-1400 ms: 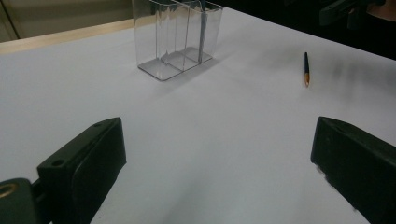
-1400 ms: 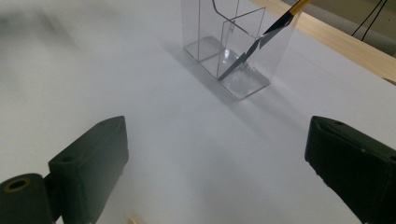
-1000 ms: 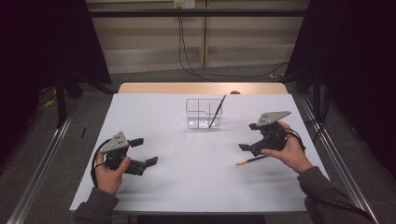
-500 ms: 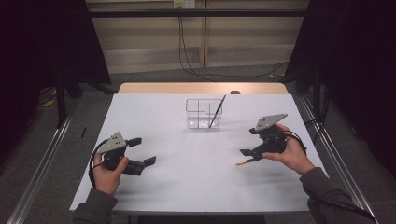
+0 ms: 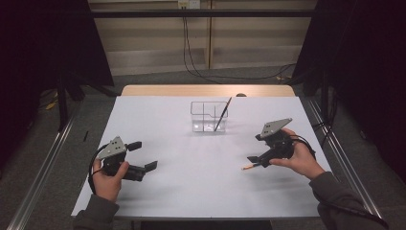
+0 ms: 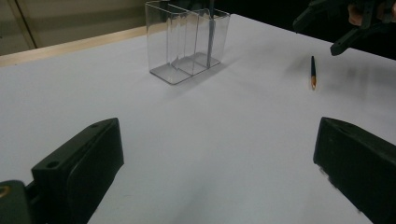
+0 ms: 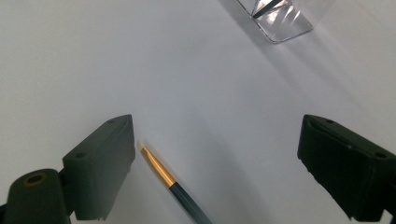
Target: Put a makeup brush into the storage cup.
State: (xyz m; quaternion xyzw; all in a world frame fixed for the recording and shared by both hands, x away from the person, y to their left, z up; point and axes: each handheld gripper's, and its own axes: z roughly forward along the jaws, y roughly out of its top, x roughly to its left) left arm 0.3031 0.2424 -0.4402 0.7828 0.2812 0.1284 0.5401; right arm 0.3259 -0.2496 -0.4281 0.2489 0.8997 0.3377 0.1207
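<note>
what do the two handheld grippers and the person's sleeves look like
Both grippers, the left gripper and the right gripper, are black, each with two blocky black jaws and a grey three-cornered plate on top. A black cable loops from each body. In the right gripper view a brass-coloured ring sits at the base of one jaw. The person wears dark grey long sleeves.
</note>
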